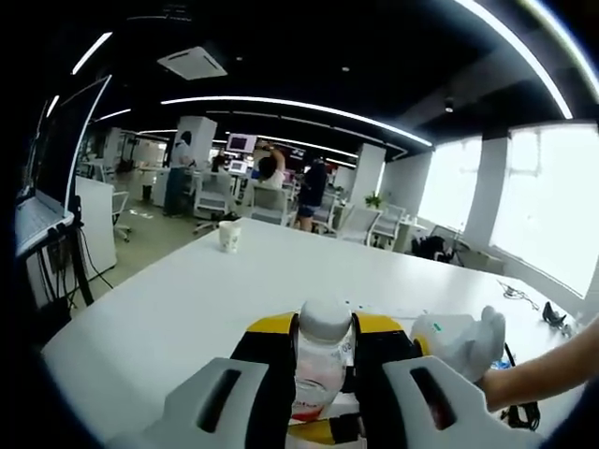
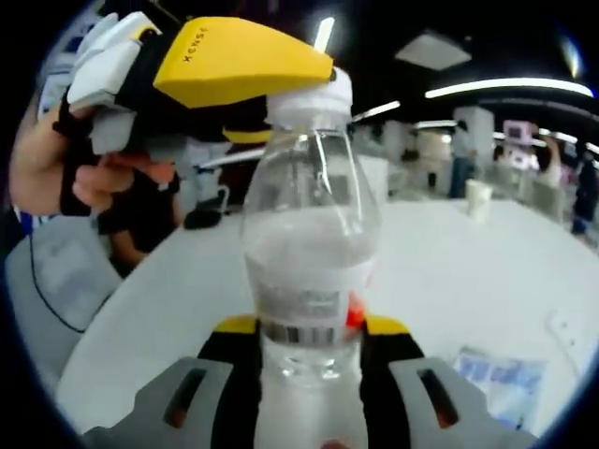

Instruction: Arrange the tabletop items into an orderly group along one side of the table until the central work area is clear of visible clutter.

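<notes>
The left tool (image 1: pixel 323 351) sits at the bottom centre of the left gripper view, its yellow-tipped jaws closed on the white cap and neck of a clear plastic bottle (image 1: pixel 321 360). In the right gripper view the right tool (image 2: pixel 309 351) at the bottom centre clamps the same bottle (image 2: pixel 309 243) lower down, around its body, while the left tool (image 2: pixel 239 61) reaches in from the upper left onto the cap, with a hand (image 2: pixel 70 164) behind it. Beyond, on the white bench (image 1: pixel 187 299), a paper cup (image 1: pixel 229 236) stands at the upper left of centre. A blue-and-white packet (image 2: pixel 501 379) lies at the lower right of the right gripper view.
</notes>
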